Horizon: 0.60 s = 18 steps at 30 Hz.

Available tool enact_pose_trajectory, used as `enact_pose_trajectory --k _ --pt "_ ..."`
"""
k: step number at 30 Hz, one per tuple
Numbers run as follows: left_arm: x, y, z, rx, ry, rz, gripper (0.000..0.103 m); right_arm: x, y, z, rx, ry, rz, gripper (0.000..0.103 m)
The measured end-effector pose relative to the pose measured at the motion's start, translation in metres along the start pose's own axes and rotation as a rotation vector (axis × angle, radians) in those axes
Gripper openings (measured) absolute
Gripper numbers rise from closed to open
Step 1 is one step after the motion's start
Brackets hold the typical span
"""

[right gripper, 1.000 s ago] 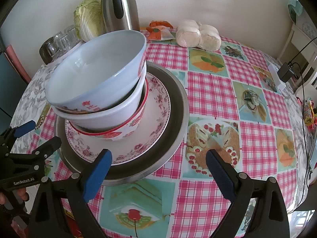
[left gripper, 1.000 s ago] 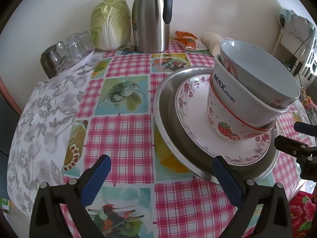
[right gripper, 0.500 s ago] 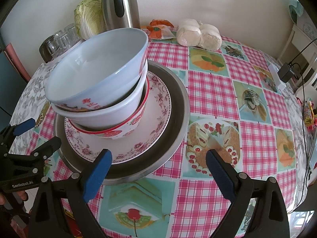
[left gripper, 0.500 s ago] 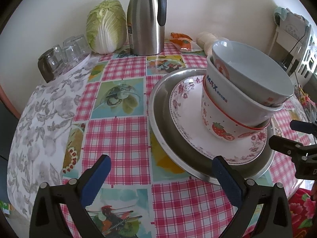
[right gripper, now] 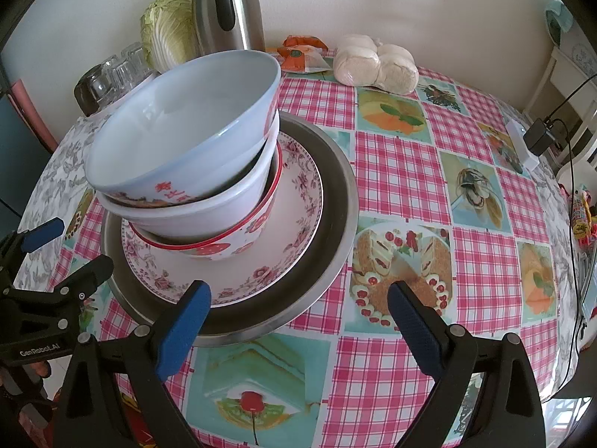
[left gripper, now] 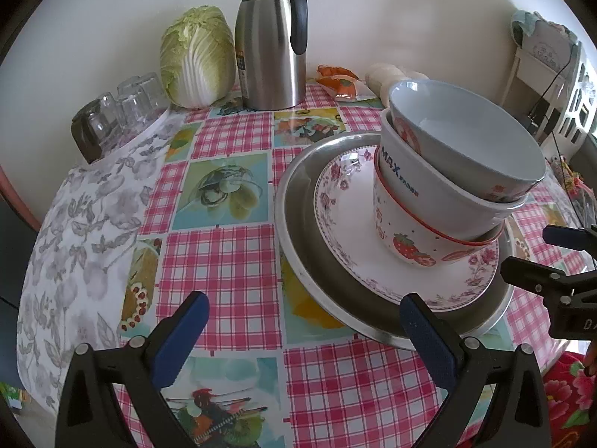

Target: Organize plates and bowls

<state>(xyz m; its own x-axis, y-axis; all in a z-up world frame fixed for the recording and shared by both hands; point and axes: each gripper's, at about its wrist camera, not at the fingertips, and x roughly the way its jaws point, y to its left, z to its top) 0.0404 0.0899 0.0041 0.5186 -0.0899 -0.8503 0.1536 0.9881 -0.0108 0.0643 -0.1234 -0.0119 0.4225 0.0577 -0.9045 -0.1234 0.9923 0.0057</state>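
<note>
A large steel plate (left gripper: 298,216) (right gripper: 335,201) lies on the table and holds a floral plate (left gripper: 347,201) (right gripper: 298,201). On the floral plate stand three nested bowls, tilted: a strawberry bowl (left gripper: 403,239) (right gripper: 238,242), a white bowl (left gripper: 429,190) (right gripper: 209,212) and a pale blue bowl (left gripper: 459,138) (right gripper: 179,127) on top. My left gripper (left gripper: 304,323) is open and empty, low at the stack's near left. My right gripper (right gripper: 298,308) is open and empty, at the steel plate's near edge on the other side. Each gripper shows in the other's view, the right gripper (left gripper: 552,257) and the left gripper (right gripper: 63,250).
At the back stand a steel thermos jug (left gripper: 272,41), a cabbage (left gripper: 197,56), upturned glasses (left gripper: 115,112), orange packets (right gripper: 302,52) and bagged buns (right gripper: 377,63). A charger and cable (right gripper: 541,138) lie at the table's right edge.
Both grippers have drawn back a little from the stack and stayed open. The stack has not moved.
</note>
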Motion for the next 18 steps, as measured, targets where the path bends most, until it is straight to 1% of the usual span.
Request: enact_pose_trajectory --k 18 --pt "-0.0013 0.0009 0.0009 -0.010 -0.007 0.000 0.103 0.0007 0.0015 -0.0006 -0.003 0.004 -0.001 0.096"
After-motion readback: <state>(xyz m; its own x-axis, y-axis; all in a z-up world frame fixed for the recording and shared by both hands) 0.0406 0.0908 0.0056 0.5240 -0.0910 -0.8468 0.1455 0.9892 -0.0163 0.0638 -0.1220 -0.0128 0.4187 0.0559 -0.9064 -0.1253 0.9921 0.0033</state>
